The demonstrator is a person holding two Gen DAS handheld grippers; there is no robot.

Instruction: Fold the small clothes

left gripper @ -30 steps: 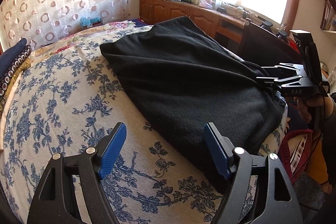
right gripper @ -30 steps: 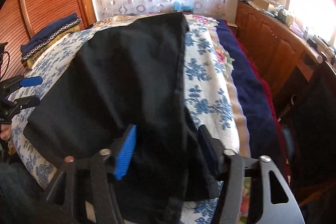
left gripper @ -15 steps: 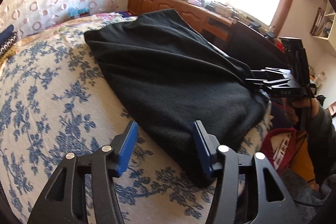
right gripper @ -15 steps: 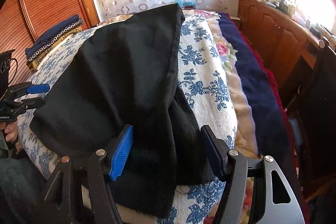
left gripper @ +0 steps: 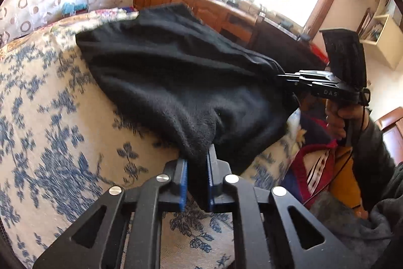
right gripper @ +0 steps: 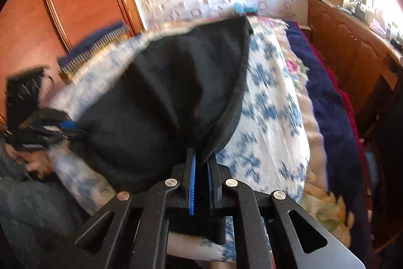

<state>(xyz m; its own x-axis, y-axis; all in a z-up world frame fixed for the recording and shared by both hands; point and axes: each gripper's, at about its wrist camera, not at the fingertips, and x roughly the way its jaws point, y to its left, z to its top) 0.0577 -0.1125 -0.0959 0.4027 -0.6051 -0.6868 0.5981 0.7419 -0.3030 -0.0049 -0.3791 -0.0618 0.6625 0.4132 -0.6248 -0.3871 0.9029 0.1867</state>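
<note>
A black fleece garment (left gripper: 176, 82) lies spread over the blue-flowered bed cover (left gripper: 50, 117). My left gripper (left gripper: 197, 160) has its jaws closing, and the blue pads pinch the garment's near corner, which is gathered into a bunch between them. In the same view my right gripper (left gripper: 284, 78) clamps the garment's far right corner. In the right wrist view the right gripper (right gripper: 201, 155), its jaws closing too, has the hemmed edge of the garment (right gripper: 163, 102) squeezed between its pads. The left gripper (right gripper: 73, 127) shows blurred at the cloth's left corner.
A person's hand (left gripper: 337, 117) holds the right gripper's handle. Wooden cabinets (left gripper: 214, 11) run under the bright window. A dark blue blanket (right gripper: 327, 97) lies along the bed's right side. A wooden wardrobe (right gripper: 63, 4) and folded textiles (right gripper: 93, 47) stand at the left.
Both grippers went from wide open around the garment's corners to clamped on the cloth. The cloth now bunches and pulls taut between them, and both views tilted slightly.
</note>
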